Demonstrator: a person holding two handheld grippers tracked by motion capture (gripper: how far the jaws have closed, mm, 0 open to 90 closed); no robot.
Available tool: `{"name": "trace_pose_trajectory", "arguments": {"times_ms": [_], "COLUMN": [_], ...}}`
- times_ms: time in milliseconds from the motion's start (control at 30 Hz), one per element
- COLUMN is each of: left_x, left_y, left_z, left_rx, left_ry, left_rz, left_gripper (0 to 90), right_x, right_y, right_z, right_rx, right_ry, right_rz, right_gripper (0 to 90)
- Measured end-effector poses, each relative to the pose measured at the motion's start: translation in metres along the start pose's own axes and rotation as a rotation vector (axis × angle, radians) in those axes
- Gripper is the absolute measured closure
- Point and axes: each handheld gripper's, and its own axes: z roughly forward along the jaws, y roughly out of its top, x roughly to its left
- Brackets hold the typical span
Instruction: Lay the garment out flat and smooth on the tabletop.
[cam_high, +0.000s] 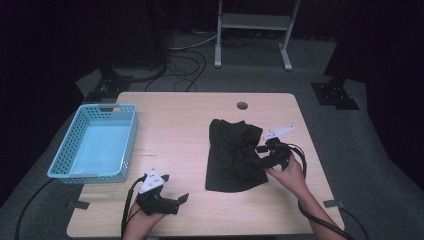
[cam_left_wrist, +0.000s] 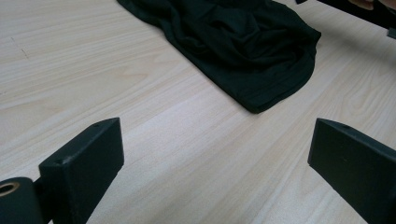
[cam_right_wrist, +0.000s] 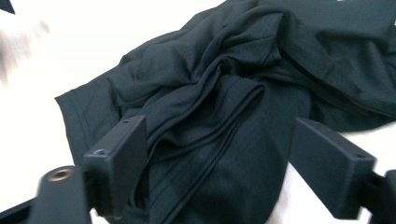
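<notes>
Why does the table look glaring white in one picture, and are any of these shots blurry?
In the right gripper view the table is washed out beside the dark garment, and its top left corner smears. The left gripper view is sharp, with wood grain showing on the table. The high view is dim and soft, and the room beyond the table is nearly black.
</notes>
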Motion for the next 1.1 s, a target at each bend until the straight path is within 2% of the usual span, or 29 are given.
{"name": "trace_pose_trajectory", "arguments": {"times_ms": [167,200,333,400,433,500,667,867,1100], "left_x": [0.001,0.001,0.001,0.001,0.001,0.001,0.0,-0.001,-0.004], "left_y": [0.0,0.0,-0.001,-0.001,-0.001,-0.001,-0.001,0.0,0.001], "left_z": [0.0,0.0,0.0,0.0,0.0,0.001,0.003,0.004,0.003], "left_rx": [-0.002,0.0,0.003,0.001,0.0,0.002,0.012,0.01,0.011], "left_ry": [0.001,0.003,0.007,0.008,0.008,0.008,0.004,0.002,0.003], "left_rz": [-0.002,0.0,0.003,0.004,0.003,0.003,0.011,0.013,0.025], "left_gripper": [2.6,2.6,2.6,2.6,2.6,2.6,2.6,2.6,2.6], "right_x": [0.0,0.0,-0.001,0.0,0.0,0.001,0.004,0.015,0.038], "right_y": [0.004,0.004,0.004,0.004,0.004,0.004,0.003,0.0,0.0], "right_z": [0.018,0.024,0.03,0.034,0.034,0.038,0.039,0.042,0.046], "right_rx": [0.041,0.056,0.079,0.099,0.099,0.112,0.11,0.108,0.119], "right_ry": [0.004,-0.004,-0.005,0.002,0.002,0.02,0.039,0.064,0.087], "right_rz": [-0.001,-0.002,0.0,-0.01,-0.01,-0.008,-0.024,-0.046,-0.078], "right_gripper": [24.1,27.4,33.2,41.9,41.9,47.6,52.1,53.4,53.4]}}
